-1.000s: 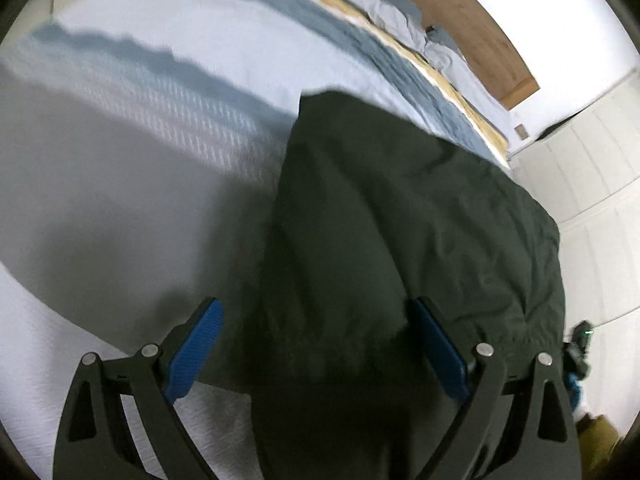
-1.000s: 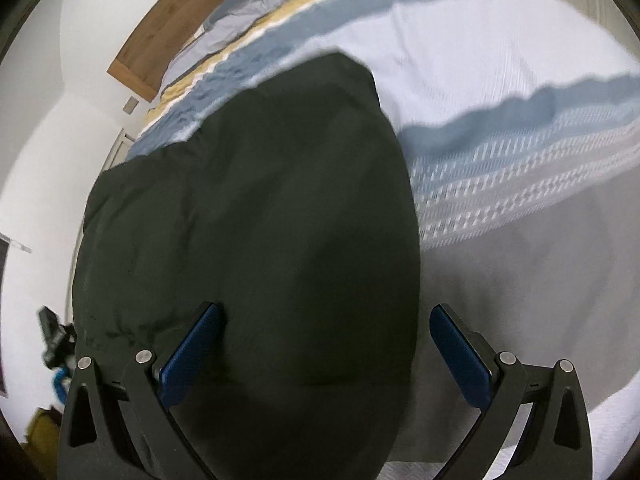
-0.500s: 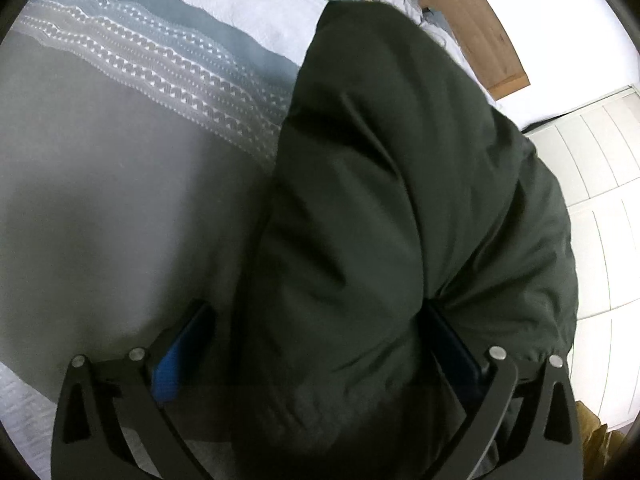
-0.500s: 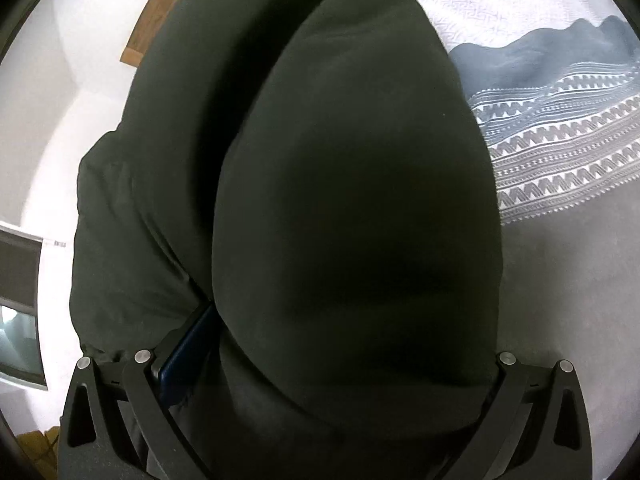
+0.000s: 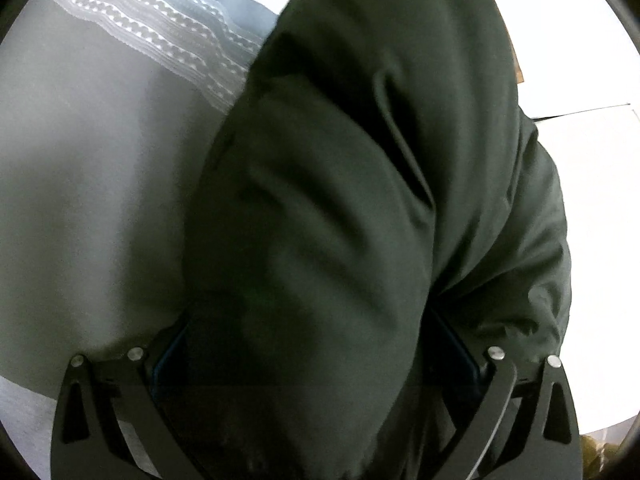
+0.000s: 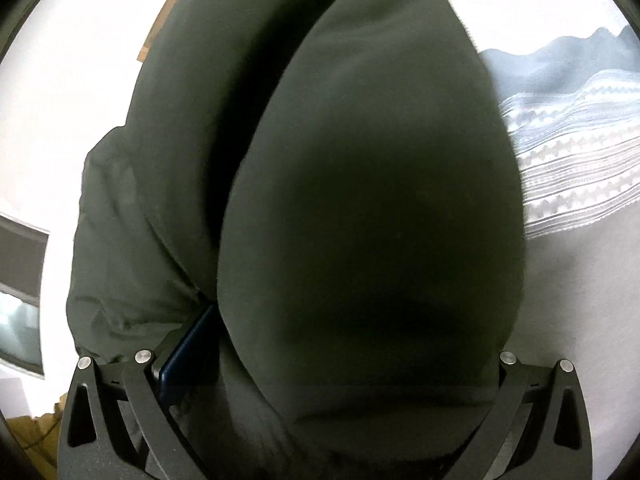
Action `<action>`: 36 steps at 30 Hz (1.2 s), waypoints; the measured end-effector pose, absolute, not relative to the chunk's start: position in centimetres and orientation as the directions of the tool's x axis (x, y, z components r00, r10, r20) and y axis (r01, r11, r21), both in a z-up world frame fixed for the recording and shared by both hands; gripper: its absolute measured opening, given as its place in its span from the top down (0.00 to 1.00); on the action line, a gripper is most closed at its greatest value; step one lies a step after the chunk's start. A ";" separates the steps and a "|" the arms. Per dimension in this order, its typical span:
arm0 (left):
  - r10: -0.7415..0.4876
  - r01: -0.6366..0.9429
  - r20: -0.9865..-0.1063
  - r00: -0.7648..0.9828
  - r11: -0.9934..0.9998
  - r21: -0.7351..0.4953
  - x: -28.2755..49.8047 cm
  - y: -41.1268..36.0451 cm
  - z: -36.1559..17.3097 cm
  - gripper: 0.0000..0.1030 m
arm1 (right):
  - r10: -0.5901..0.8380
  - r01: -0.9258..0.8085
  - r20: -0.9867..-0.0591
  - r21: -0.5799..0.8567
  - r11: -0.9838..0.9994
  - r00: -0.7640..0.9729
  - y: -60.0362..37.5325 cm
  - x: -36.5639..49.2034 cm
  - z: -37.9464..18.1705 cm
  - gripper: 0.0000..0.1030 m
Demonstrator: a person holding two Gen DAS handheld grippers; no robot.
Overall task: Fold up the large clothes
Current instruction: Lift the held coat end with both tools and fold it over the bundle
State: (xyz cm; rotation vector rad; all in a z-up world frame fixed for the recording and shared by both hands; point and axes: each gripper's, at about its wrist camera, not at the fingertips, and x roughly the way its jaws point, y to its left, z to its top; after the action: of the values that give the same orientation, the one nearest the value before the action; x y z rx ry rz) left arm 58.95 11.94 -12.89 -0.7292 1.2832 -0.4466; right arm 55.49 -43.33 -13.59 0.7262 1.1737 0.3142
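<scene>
Since 1 second ago, the dark green garment (image 5: 340, 200) fills far more of both views, hiding most of the patterned bedspread (image 5: 120, 120). Both the left gripper (image 5: 316, 360) and right gripper (image 6: 332, 360) stand spread wide, cloth bulging between their fingers; whether they grip it is unclear.

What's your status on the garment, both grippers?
Left gripper, right gripper: fingers wide, grip unconfirmed. Dark green garment draped between both, over the bed. Nothing in the way.
</scene>
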 end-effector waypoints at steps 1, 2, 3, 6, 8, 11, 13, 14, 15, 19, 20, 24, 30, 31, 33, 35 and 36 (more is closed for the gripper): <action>-0.693 -0.091 -0.680 0.240 0.681 -0.726 58.8 11.6 -12.9 0.08 | 0.580 0.137 -0.723 0.662 0.737 0.375 -43.1 55.3 -13.8 0.02; -0.709 -0.092 -0.665 0.236 0.665 -0.741 58.9 11.3 -13.1 0.21 | 0.581 0.132 -0.723 0.661 0.738 0.374 -42.9 55.3 -13.9 0.05; -0.738 -0.099 -0.633 0.235 0.630 -0.771 58.6 11.1 -13.2 0.34 | 0.587 0.130 -0.718 0.667 0.734 0.373 -42.7 55.4 -14.0 0.07; -0.770 -0.101 -0.588 0.248 0.583 -0.806 57.8 10.5 -13.1 0.56 | 0.615 0.130 -0.694 0.696 0.706 0.373 -42.5 55.2 -14.0 0.25; -0.780 -0.106 -0.567 0.264 0.561 -0.821 57.5 10.2 -12.9 0.63 | 0.628 0.125 -0.684 0.707 0.696 0.370 -42.1 55.3 -13.9 0.40; -0.788 -0.104 -0.541 0.294 0.536 -0.838 56.9 9.9 -12.1 0.71 | 0.642 0.120 -0.669 0.722 0.682 0.374 -41.6 55.3 -13.4 0.58; -0.786 -0.102 -0.530 0.317 0.528 -0.843 56.4 9.9 -11.4 0.73 | 0.638 0.111 -0.671 0.717 0.688 0.377 -41.7 55.5 -12.6 0.64; -0.784 -0.104 -0.530 0.323 0.527 -0.843 56.2 9.9 -11.2 0.74 | 0.632 0.108 -0.675 0.711 0.694 0.380 -41.5 55.5 -12.2 0.67; -0.783 -0.107 -0.527 0.331 0.523 -0.845 56.0 9.9 -10.9 0.75 | 0.629 0.110 -0.676 0.710 0.696 0.384 -41.5 55.4 -11.8 0.68; -0.784 -0.101 -0.504 0.362 0.504 -0.858 54.8 10.2 -9.2 0.77 | 0.626 0.100 -0.660 0.718 0.689 0.415 -41.1 54.7 -10.1 0.75; -0.786 -0.099 -0.498 0.366 0.500 -0.861 54.6 10.2 -9.0 0.77 | 0.629 0.100 -0.654 0.723 0.684 0.421 -41.2 54.7 -9.6 0.75; -0.797 -0.089 -0.468 0.382 0.472 -0.877 53.0 10.4 -7.5 0.78 | 0.639 0.093 -0.639 0.735 0.672 0.429 -40.6 53.8 -7.6 0.78; -0.798 -0.079 -0.464 0.385 0.472 -0.878 50.2 11.6 -5.8 0.80 | 0.650 0.070 -0.632 0.738 0.672 0.423 -39.2 52.1 -4.1 0.79; -0.799 -0.082 -0.464 0.384 0.471 -0.878 49.5 11.9 -5.5 0.80 | 0.651 0.070 -0.630 0.739 0.670 0.424 -39.0 52.1 -3.8 0.79; -0.796 -0.085 -0.469 0.383 0.475 -0.876 48.7 13.2 -5.0 0.80 | 0.655 0.074 -0.626 0.745 0.663 0.423 -38.6 50.8 -2.9 0.79; -0.789 -0.075 -0.485 0.378 0.496 -0.865 48.9 13.9 -4.7 0.80 | 0.658 0.089 -0.625 0.750 0.655 0.419 -38.9 50.1 -2.8 0.79; -0.779 -0.081 -0.504 0.372 0.514 -0.854 48.9 14.2 -5.1 0.80 | 0.664 0.102 -0.622 0.757 0.646 0.415 -38.9 49.6 -3.0 0.79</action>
State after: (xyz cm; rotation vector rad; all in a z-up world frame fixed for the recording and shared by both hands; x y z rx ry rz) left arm 48.85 14.21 -5.09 -0.9479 1.1169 -0.5457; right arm 49.55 -38.88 -3.00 0.8235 1.1079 0.4082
